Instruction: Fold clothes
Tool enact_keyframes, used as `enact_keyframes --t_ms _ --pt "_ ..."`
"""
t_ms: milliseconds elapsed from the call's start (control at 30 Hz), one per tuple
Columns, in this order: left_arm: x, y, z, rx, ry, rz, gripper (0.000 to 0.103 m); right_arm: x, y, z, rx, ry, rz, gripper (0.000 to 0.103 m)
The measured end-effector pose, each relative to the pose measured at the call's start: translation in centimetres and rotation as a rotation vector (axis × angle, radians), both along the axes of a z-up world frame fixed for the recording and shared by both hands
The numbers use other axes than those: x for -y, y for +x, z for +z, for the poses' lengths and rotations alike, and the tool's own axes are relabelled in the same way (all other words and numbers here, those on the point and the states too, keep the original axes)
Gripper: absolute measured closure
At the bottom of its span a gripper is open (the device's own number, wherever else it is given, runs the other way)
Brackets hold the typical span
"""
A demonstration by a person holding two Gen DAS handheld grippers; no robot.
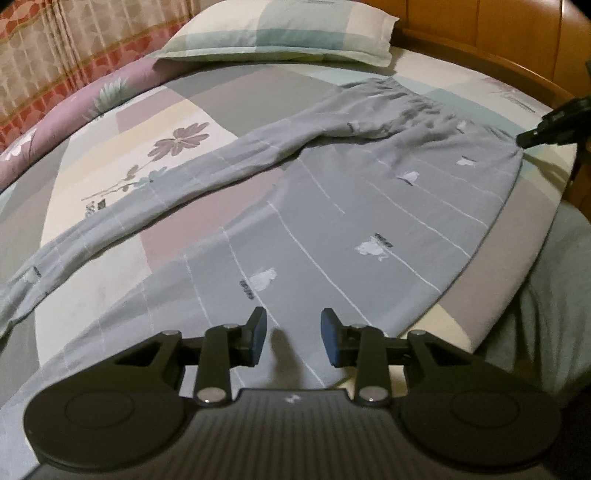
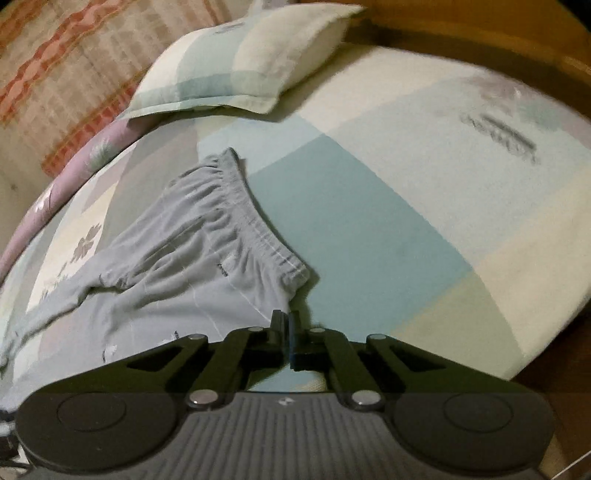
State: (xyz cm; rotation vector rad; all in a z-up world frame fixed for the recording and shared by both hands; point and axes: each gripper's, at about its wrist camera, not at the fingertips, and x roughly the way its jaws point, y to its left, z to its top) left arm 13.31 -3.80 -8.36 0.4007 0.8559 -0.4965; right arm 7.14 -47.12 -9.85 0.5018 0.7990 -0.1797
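Patchwork bedsheet (image 1: 177, 110) bears grey trousers (image 1: 369, 206), pillow (image 1: 280, 33) by curtain (image 1: 55, 55).

The bed (image 1: 122, 133), covered in a pastel patchwork floral sheet, carries grey patterned trousers (image 1: 332, 206) spread flat and a checked pillow (image 1: 280, 29) at its far end.

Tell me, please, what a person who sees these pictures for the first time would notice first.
The eye goes first to the grey pyjama trousers spread flat across the patchwork bed sheet, their legs opened apart. Next, the right gripper is closed at the waistband corner nearest the bed edge, while the left gripper is open above one trouser leg. A checked pillow lies at the head of the bed.
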Motion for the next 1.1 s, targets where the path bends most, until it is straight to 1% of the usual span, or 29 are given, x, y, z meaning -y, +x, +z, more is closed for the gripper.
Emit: enact_keyframes --t_ms 67,100,133,167,200,267,300,333,367,467,567,600,633,700,767,800,833,900,967,1033,1067,1100 --pt "-0.2 0.4 0.2 0.002 0.003 0.010 0.069 -0.4 0.2 0.8 0.005 -0.035 0.005 0.080" --pt "-0.2 0.6 0.2 0.005 0.005 0.015 0.068 -0.5 0.6 0.9 0.003 -0.041 -0.004 0.059" --pt "-0.3 0.8 0.3 0.008 0.008 0.021 0.068 -0.4 1.0 0.7 -0.008 -0.051 -0.032 0.047" --pt "-0.3 0.9 0.4 0.014 0.011 0.025 0.068 -0.3 1.4 0.5 -0.019 -0.062 -0.061 0.047" --pt "-0.3 0.9 0.4 0.019 0.009 0.027 0.068 -0.2 1.7 0.0 -0.032 -0.049 -0.070 0.048" --pt "-0.4 0.9 0.5 0.019 -0.001 0.030 0.066 0.0 2.3 -1.1 -0.056 -0.018 -0.084 0.052" --pt "-0.5 0.9 0.4 0.018 -0.005 0.032 0.064 -0.4 2.3 -1.2 -0.047 -0.048 -0.077 0.071" --pt "-0.5 0.9 0.3 0.015 -0.004 0.034 0.064 -0.9 2.3 -1.2 -0.050 -0.080 -0.056 0.095" --pt "-0.6 0.9 0.2 0.013 -0.001 0.036 0.064 -1.3 2.3 -1.2 -0.053 -0.088 -0.042 0.101" --pt "-0.8 0.7 -0.1 0.012 0.021 0.039 0.064 -1.7 1.7 -1.2 -0.062 -0.127 -0.051 0.101" --pt "-1.7 0.7 -0.3 0.003 0.033 0.048 0.064 -1.6 1.2 -1.2 -0.073 -0.136 -0.052 0.100" --pt "-2.0 0.8 -0.4 0.004 0.040 0.054 0.064 -1.6 1.1 -0.8 -0.073 -0.140 -0.057 0.093" --pt "-2.4 0.9 -0.4 0.003 0.045 0.065 0.064 -1.5 1.1 -0.4 -0.074 -0.144 -0.063 0.082" --pt "-3.3 1.4 -0.5 -0.002 0.046 0.103 0.064 -1.6 1.1 0.7 -0.061 -0.161 -0.080 0.079" --pt "-4.2 1.8 -0.6 -0.011 0.043 0.137 0.064 -2.4 1.1 2.2 -0.016 -0.177 -0.075 0.070" --pt "-4.7 1.7 -0.6 -0.025 0.035 0.146 0.064 -2.8 1.1 2.9 0.006 -0.185 -0.072 0.058" --pt "-5.2 1.6 -0.6 -0.038 0.027 0.155 0.064 -3.5 1.2 3.5 0.031 -0.169 -0.050 0.049" --pt "-6.3 1.4 -0.6 -0.065 0.011 0.173 0.062 -5.4 1.6 4.1 0.068 -0.114 0.038 0.048" --pt "-7.3 1.2 -0.6 -0.091 -0.005 0.190 0.058 -7.8 2.3 3.9 0.071 -0.082 0.127 0.046" --pt "-8.4 1.0 -0.6 -0.118 -0.021 0.208 0.057 -10.4 3.0 3.5 0.065 -0.070 0.212 0.046" --pt "-9.1 0.9 -0.5 -0.120 -0.017 0.221 0.057 -11.6 3.4 3.2 0.057 -0.071 0.251 0.045" --pt "-10.0 0.7 -0.1 -0.101 0.007 0.239 0.057 -12.7 3.8 2.8 0.048 -0.072 0.290 0.045"
